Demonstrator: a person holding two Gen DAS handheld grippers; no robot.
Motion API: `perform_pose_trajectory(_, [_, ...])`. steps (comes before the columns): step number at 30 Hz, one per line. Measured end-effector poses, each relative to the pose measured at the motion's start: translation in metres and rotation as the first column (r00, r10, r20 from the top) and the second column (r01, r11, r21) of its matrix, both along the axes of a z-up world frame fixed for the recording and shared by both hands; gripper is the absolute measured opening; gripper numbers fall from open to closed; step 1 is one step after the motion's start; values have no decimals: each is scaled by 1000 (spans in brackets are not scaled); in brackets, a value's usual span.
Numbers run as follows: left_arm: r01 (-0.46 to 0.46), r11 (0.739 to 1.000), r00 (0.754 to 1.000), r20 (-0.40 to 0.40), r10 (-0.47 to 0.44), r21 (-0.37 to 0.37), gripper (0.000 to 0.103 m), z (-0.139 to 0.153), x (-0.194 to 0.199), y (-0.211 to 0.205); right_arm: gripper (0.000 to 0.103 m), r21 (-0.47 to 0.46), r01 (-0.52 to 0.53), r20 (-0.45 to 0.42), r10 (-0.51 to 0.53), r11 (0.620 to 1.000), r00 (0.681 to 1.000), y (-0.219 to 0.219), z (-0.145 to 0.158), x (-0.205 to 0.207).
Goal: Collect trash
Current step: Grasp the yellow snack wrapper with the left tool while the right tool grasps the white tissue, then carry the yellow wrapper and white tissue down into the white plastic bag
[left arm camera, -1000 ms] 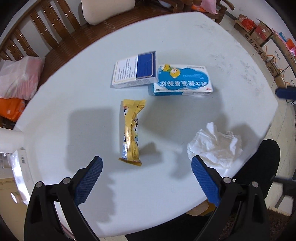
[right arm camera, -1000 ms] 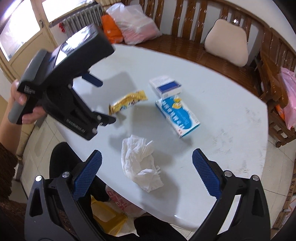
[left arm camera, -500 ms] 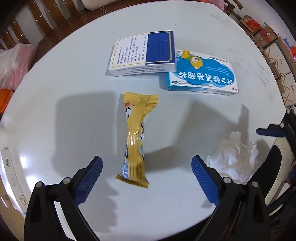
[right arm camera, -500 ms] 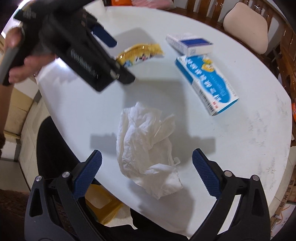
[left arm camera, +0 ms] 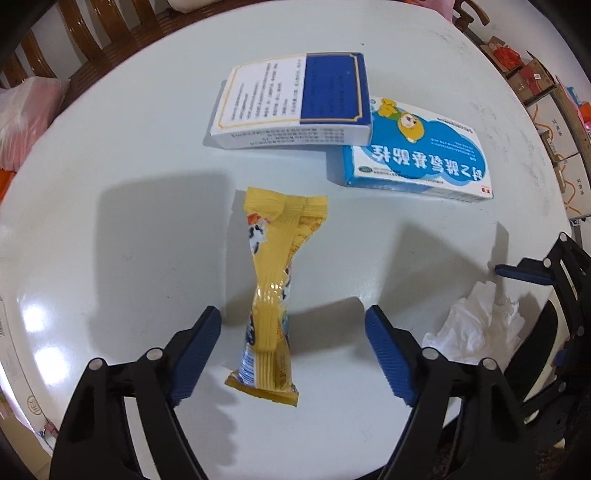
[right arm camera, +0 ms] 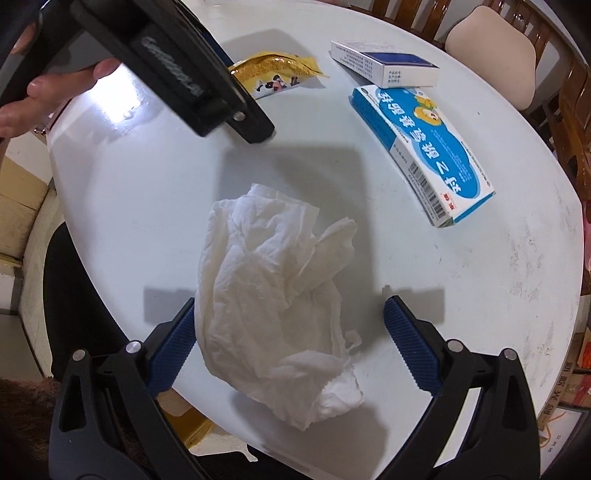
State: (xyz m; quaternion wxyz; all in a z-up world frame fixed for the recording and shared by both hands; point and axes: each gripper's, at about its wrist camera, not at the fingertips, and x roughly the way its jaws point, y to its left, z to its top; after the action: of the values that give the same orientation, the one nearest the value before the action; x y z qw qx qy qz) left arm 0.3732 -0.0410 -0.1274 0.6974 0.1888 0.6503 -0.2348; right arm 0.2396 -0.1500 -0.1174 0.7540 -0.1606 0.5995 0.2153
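Nearby: two boxes (left arm camera: 295, 107) touching | table (left arm camera: 110, 258) | bench (left arm camera: 74, 29)

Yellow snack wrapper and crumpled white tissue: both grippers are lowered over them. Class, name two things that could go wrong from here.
1. The yellow snack wrapper lies flat and glossy between the left gripper's closing jaws, not yet pinched; the pads may slip off it.
2. The crumpled white tissue sits near the white round table's edge and spreads wide; the open right gripper may catch only a fold or nudge it off.
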Motion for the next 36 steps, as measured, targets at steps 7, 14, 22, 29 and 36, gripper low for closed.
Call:
perform_pose_trajectory(7, [12,1000,999,36,-13,6,52,4,-2,-8,52,22,4,30,-4,1000,1000,1,14,1])
perform_pose_trajectory(14, [-16,999,1000,18,15,34,23,6,0,-6,31,18,12,41,-12,1000,999,2,20,2])
perform_pose_trajectory(22, [-24,998,999,49,22,56,16,13,-27,-11,24,9,47,63,-48,999,997,-3,30,-5])
perform_pose_trajectory(29, [-27,998,993,120,21,50,16,31,-61,-11,24,9,92,127,-93,996,988,-15,58,-18])
perform_pose_trajectory(36, [-29,999,987,160,25,20,16,59,-111,-1,24,27,110,179,-113,994,977,-15,88,-39])
